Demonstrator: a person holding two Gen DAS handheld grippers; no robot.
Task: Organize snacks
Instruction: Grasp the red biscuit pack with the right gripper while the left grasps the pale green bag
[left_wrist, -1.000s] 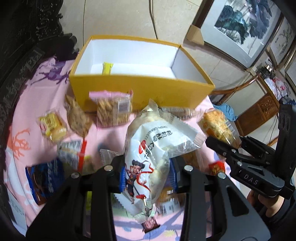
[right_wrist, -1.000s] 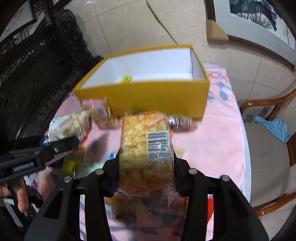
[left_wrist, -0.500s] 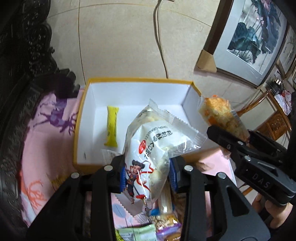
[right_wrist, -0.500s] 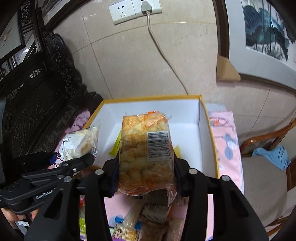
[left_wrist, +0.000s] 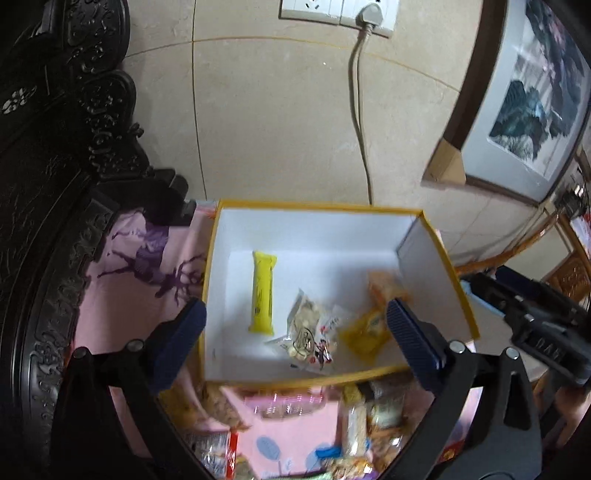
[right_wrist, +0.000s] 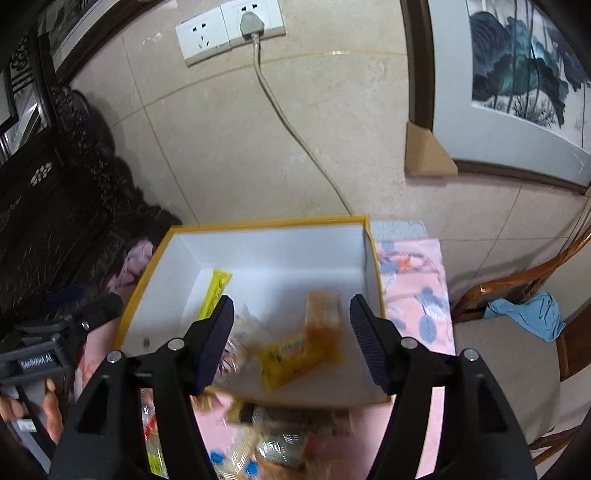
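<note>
- One yellow box (left_wrist: 436, 251), open-topped and white inside, stood on the desk (left_wrist: 147, 258) under a pink patterned cloth, far of both tools.
- Four snacks lay in the box: one yellow bar (left_wrist: 263, 291) at left; one clear white packet (left_wrist: 314, 339) with a cartoon figure, near centre; one small yellow packet (left_wrist: 364, 334) just right of it; one orange snack bag (left_wrist: 384, 290) far right, blurred.
- Left tool (left_wrist: 295, 332): one, its jaws opening and standing wide apart with nothing clamped. The white packet sat below the gap, clear of both pads.
- Right tool (right_wrist: 291, 332): one, its jaws opening and apart, gripping nothing. The orange snack bag (right_wrist: 325, 314) and the small yellow packet (right_wrist: 288, 354) lay in the box beneath the gap, touching neither pad.
- Loose snacks (left_wrist: 354, 417) were heaped on the desk near of the box; blur and the tool bodies hid them, so the count could not be told.
- One hand (right_wrist: 51, 410) showed partly at the left edge of the right wrist view, cut off.
- Wall socket (right_wrist: 229, 29): one strip, one plug in it.
</note>
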